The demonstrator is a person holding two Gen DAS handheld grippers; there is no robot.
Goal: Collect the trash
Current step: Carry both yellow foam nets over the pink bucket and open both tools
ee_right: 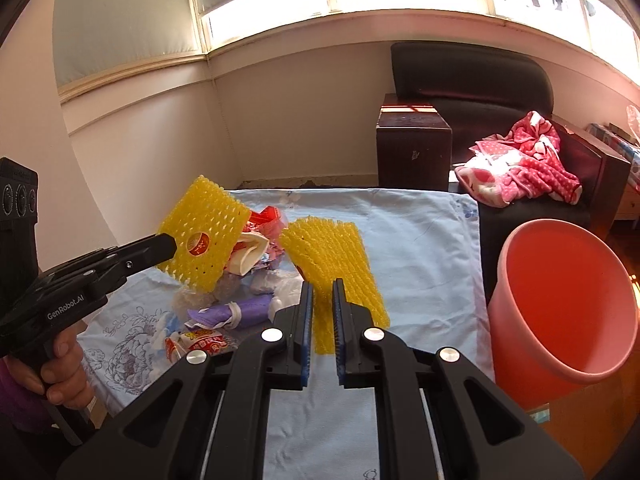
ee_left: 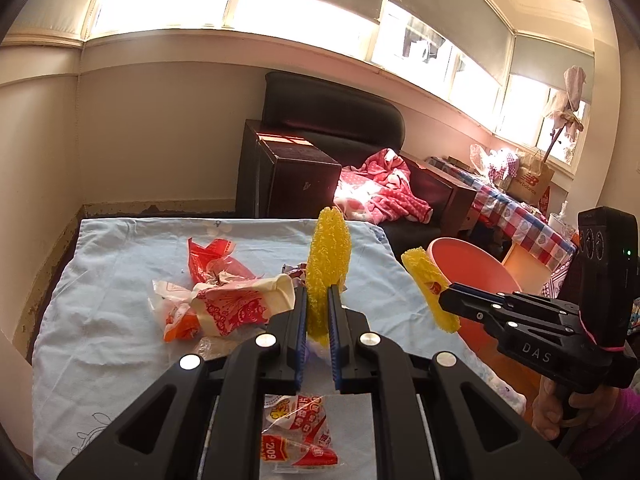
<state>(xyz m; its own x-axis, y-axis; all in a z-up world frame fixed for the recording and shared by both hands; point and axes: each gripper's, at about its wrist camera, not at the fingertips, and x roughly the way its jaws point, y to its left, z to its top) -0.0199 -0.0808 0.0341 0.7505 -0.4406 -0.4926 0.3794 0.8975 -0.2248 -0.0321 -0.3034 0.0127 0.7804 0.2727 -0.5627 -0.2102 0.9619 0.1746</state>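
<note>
My left gripper (ee_left: 318,300) is shut on a yellow foam fruit net (ee_left: 328,260) that stands upright above the table. That net, with its red sticker (ee_right: 200,243), also shows in the right wrist view, held in the left gripper (ee_right: 168,246). My right gripper (ee_right: 323,292) is shut on a second yellow foam net (ee_right: 336,264), lifted over the blue cloth (ee_right: 420,248). From the left wrist view, the right gripper (ee_left: 446,300) holds its net (ee_left: 430,288) beside the pink bucket (ee_left: 472,264). A pile of wrappers (ee_left: 224,300) lies on the cloth.
The pink bucket (ee_right: 560,300) stands off the table's right edge, tilted open toward me. A snack wrapper (ee_left: 296,432) and a purple mask (ee_right: 232,312) lie near the front. A dark armchair (ee_right: 472,76) with a pink blanket (ee_right: 520,160) sits behind.
</note>
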